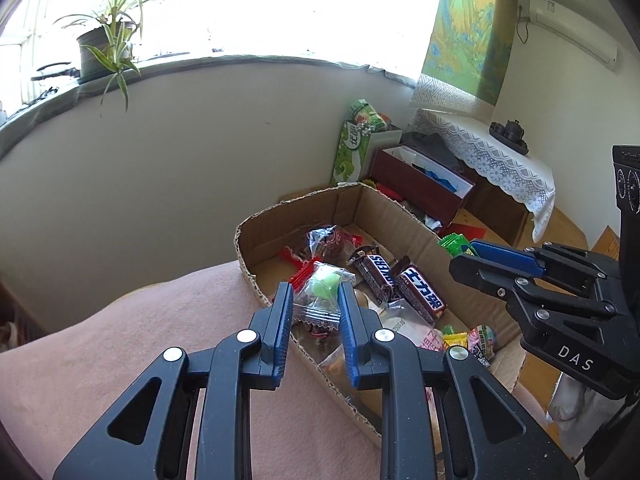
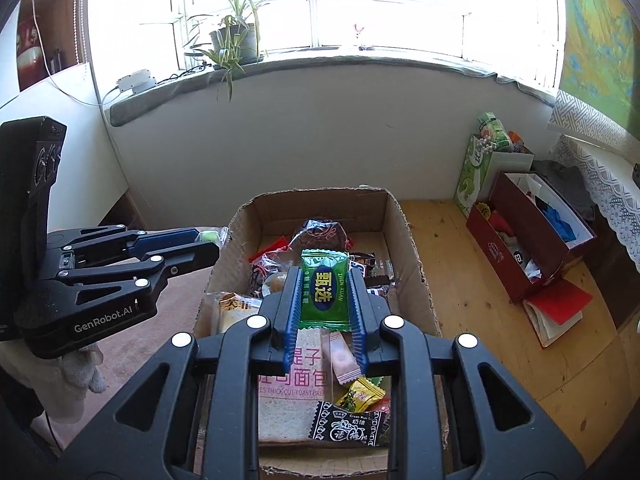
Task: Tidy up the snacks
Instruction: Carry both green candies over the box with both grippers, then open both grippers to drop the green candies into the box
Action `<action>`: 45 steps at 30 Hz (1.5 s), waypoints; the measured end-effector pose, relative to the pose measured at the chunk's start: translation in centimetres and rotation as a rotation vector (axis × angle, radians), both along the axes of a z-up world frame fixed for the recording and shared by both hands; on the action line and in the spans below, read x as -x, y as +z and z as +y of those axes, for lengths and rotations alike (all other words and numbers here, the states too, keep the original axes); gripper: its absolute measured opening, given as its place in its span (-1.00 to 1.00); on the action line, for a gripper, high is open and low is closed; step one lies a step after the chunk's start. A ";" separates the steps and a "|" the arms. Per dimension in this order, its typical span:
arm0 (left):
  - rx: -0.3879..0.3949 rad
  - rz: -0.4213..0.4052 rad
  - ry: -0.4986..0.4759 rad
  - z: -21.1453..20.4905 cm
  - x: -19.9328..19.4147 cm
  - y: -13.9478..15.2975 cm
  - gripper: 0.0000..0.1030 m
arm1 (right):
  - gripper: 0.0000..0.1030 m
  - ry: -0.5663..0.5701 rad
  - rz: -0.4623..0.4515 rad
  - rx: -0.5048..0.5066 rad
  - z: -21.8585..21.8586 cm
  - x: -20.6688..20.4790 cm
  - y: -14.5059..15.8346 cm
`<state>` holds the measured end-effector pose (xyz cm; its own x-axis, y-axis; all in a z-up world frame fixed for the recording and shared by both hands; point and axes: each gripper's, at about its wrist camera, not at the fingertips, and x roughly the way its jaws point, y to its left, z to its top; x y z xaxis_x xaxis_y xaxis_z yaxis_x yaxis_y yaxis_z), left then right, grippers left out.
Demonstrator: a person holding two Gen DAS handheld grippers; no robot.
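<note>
Both hands are mid-job. The left hand-held gripper (image 1: 315, 303) is closed on a clear wrapper with a green candy (image 1: 323, 293), held just above the near rim of the cardboard box (image 1: 416, 236), while the right hand-held gripper (image 2: 325, 300) pinches a green packet (image 2: 323, 289) over the middle of the box. Below and ahead of both lies a loose heap: chocolate bars (image 1: 400, 286), a bread pack (image 2: 290, 392), small sweets, none sorted that I can see, so most of the work looks undone. Where these two pieces are meant to go I cannot tell. The box walls rise close under each gripper, so lifting clear comes first. Left of the left gripper a pink blanket (image 1: 132, 344) offers open room; right of the right gripper is bare wooden floor (image 2: 472, 300) before a red box (image 2: 524, 248)
</note>
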<state>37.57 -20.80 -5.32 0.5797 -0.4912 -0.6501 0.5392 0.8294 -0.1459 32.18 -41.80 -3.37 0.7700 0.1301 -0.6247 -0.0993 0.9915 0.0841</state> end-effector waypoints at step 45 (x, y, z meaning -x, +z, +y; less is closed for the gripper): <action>-0.033 -0.025 0.037 -1.2 0.2 0.6 0.46 | 0.64 -0.094 -0.004 0.043 -2.2 0.0 -0.8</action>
